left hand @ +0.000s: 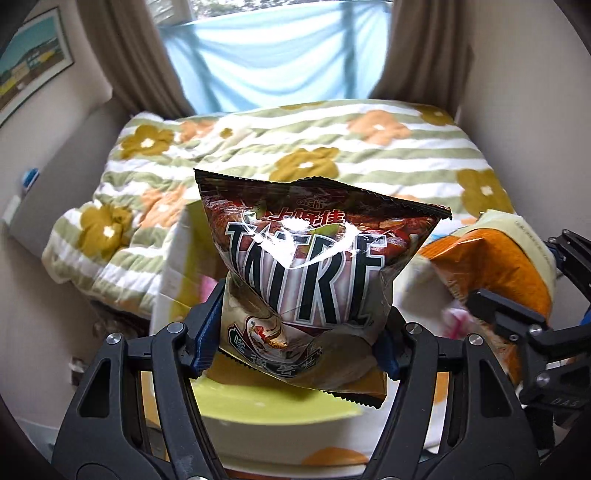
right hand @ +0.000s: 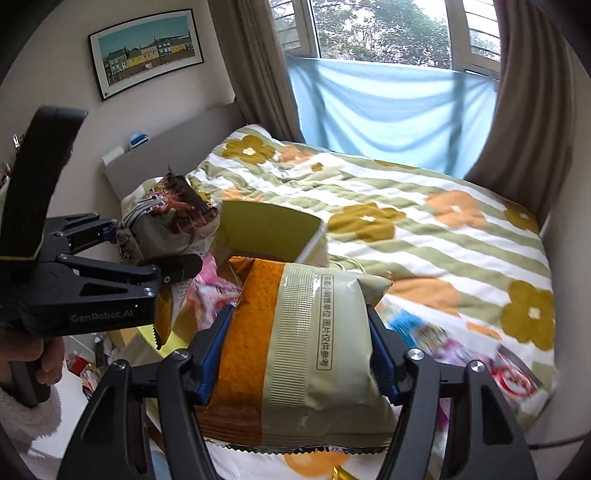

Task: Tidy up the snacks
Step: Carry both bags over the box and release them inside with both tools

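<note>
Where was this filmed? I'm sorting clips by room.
Most likely a bedroom: a bed under a flowered quilt fills the room, with a curtained window behind it and a framed picture on the wall.

Chip bag left of cracker bag, box behind

My left claw pinches a dark brown snack bag, glossy, with bold black-and-white lettering and a crumpled lower half; it stands upright above an open yellow-green box on the flowered bed. My right claw squeezes an orange-and-cream snack bag, puffed, its ribbed back seam and a strip of small print facing up, its serrated end toward me. More bright wrappers, pink, blue and red, lie loose on the quilt beside the box.
</note>
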`<action>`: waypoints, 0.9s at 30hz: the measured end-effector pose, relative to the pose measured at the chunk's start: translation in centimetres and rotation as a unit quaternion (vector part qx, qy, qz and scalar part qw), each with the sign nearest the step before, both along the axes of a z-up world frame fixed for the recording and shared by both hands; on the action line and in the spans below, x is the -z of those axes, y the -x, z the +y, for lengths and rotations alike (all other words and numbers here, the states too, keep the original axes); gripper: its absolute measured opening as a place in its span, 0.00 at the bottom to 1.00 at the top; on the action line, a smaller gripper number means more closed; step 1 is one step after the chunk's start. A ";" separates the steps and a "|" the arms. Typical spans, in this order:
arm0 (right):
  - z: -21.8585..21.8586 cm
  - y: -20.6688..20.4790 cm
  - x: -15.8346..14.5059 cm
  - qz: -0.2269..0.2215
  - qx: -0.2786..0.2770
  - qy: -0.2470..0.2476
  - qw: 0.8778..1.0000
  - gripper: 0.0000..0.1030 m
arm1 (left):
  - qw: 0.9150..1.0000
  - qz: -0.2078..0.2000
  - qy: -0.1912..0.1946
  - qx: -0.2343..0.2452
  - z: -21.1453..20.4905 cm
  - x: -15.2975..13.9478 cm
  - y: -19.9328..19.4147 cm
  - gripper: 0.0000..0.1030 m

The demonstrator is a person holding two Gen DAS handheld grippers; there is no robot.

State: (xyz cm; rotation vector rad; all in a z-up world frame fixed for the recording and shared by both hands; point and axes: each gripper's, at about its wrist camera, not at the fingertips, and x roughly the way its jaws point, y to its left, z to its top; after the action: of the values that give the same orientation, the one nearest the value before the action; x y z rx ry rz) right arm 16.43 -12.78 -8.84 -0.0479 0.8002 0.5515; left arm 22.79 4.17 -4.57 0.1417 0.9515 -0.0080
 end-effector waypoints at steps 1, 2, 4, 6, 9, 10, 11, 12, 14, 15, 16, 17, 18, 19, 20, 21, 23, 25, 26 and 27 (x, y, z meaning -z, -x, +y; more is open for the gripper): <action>0.8 -0.6 -0.1 0.000 0.000 0.002 1.000 0.60 | 1.000 0.005 0.002 -0.006 1.2 0.3 -0.9 0.63; 1.5 -1.2 -0.2 0.001 0.000 0.002 1.000 0.60 | 1.000 0.010 0.005 -0.010 2.3 0.6 -1.7 0.63; 3.2 -2.7 -0.2 0.007 0.000 -0.001 1.000 0.60 | 1.000 0.020 0.006 -0.012 4.0 1.3 -3.4 0.63; 5.0 -4.1 0.0 0.011 0.001 -0.002 1.000 0.60 | 0.999 0.034 0.006 -0.013 5.9 2.3 -5.4 0.63; 7.7 -6.4 0.5 0.020 0.005 0.001 1.000 0.60 | 0.998 0.059 0.011 -0.006 8.0 3.9 -8.0 0.63; 8.6 -7.2 0.8 0.027 0.008 0.003 1.000 0.60 | 0.998 0.069 0.011 -0.003 8.6 4.6 -9.0 0.63; 9.2 -7.9 1.2 0.033 0.011 0.005 0.999 0.60 | 0.997 0.080 0.012 0.000 9.3 5.2 -10.1 0.63; 9.9 -8.7 1.7 0.040 0.017 0.006 0.999 0.60 | 0.996 0.087 0.013 0.003 9.6 5.8 -10.8 0.63; 11.0 -10.0 2.6 0.054 0.029 0.005 0.998 0.60 | 0.994 0.103 0.017 0.014 10.2 7.1 -12.5 0.63; 11.4 -10.6 2.9 0.061 0.036 0.004 0.997 0.60 | 0.994 0.109 0.019 0.020 10.5 7.6 -13.2 0.64; 11.8 -11.0 3.3 0.066 0.044 0.005 0.997 0.60 | 0.993 0.114 0.022 0.027 10.6 8.3 -13.9 0.64; 12.0 -11.4 3.5 0.069 0.050 0.008 0.996 0.60 | 0.992 0.117 0.024 0.034 10.7 8.9 -14.4 0.67; 12.3 -11.7 3.8 0.072 0.057 0.012 0.996 0.60 | 0.992 0.118 0.023 0.037 10.9 9.3 -14.8 0.79; 12.4 -11.9 4.0 0.075 0.064 0.016 0.995 0.60 | 0.992 0.120 0.024 0.039 10.9 9.9 -15.0 0.87; 12.4 -12.1 4.2 0.079 0.070 0.018 0.994 0.60 | 0.991 0.123 0.028 0.041 11.0 10.3 -15.1 0.98; 12.4 -12.3 4.5 0.084 0.077 0.021 0.993 0.60 | 0.991 0.121 0.034 0.046 11.1 10.8 -15.0 0.99; 12.4 -12.7 4.9 0.091 0.088 0.024 0.992 0.60 | 0.990 0.124 0.035 0.055 11.2 11.6 -14.9 0.99; 12.5 -12.9 5.4 0.096 0.097 0.030 0.990 0.60 | 0.989 0.132 0.027 0.059 11.3 12.4 -14.8 0.99; 12.5 -13.0 5.5 0.098 0.099 0.032 0.990 0.60 | 0.989 0.135 0.025 0.060 11.5 12.7 -14.7 0.99; 12.5 -13.0 5.7 0.100 0.100 0.034 0.989 0.60 | 0.988 0.138 0.023 0.059 11.5 13.0 -14.4 0.99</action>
State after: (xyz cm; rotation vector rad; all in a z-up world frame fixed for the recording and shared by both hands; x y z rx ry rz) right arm 29.44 -0.28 -14.50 0.0251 1.0078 0.3416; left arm 37.21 15.70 -17.59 0.1573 1.2177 -0.1631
